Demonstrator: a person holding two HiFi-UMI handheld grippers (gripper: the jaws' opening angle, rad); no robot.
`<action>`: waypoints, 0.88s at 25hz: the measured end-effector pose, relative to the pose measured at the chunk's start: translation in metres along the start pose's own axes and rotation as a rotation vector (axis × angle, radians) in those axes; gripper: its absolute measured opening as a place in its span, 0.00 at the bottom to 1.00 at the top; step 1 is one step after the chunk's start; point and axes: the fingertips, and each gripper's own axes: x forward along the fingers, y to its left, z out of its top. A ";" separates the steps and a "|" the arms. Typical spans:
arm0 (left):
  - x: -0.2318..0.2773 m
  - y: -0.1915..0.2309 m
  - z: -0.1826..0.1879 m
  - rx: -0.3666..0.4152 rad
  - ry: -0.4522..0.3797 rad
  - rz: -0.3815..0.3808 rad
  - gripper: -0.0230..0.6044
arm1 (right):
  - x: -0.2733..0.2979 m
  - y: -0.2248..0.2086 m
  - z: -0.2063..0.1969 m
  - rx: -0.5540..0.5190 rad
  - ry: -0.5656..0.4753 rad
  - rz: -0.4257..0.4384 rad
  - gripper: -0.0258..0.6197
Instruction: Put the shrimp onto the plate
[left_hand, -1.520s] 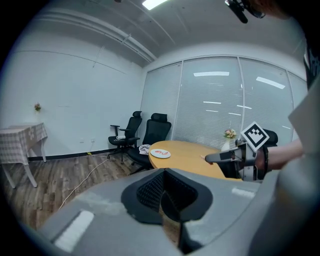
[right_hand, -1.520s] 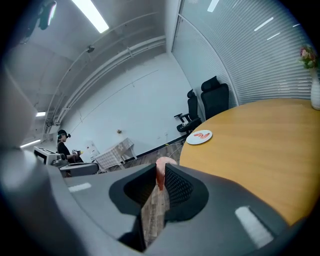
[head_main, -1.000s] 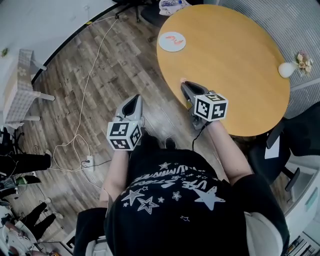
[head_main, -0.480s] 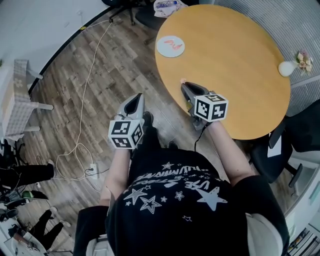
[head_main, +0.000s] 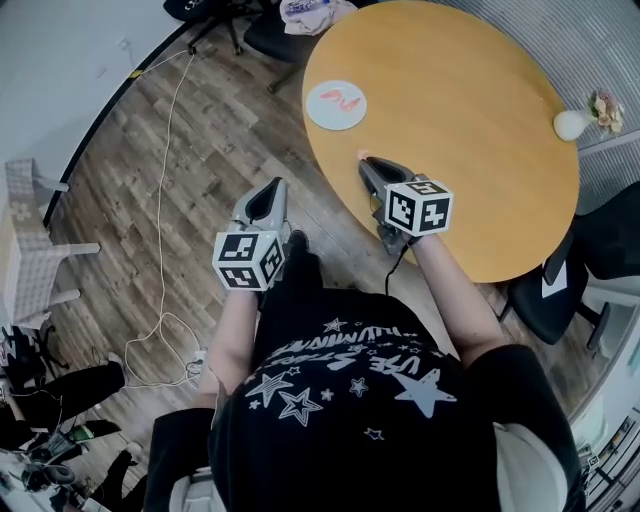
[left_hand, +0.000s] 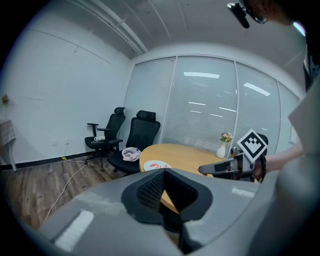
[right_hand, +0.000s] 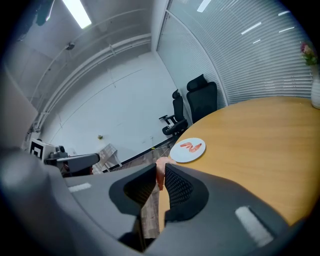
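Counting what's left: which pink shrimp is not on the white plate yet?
The pink shrimp pinched between the right gripper's jaws; the other two lie on the round white plate.

Counter: a round, light-wood counter (head_main: 470, 120) with a smooth top, most of it bare.
Plate: a small white round plate (head_main: 322, 112) lies flat on the counter, close to its far left edge.
Vase: a small white vase (head_main: 570, 125) holding flowers stands upright near the right edge, well apart from the plate.
Floor: wood planks (head_main: 200, 190) run under and around the counter.
Chairs: two black office chairs (left_hand: 142, 135) stand on the floor just beyond the counter's far side.
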 end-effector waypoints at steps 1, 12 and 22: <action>0.006 0.007 0.003 0.003 0.008 -0.014 0.04 | 0.007 -0.001 0.002 0.008 0.000 -0.013 0.13; 0.074 0.062 0.024 0.004 0.092 -0.161 0.04 | 0.072 -0.014 0.030 0.053 -0.012 -0.155 0.13; 0.114 0.093 0.031 0.013 0.138 -0.250 0.04 | 0.116 -0.035 0.035 0.059 0.006 -0.275 0.13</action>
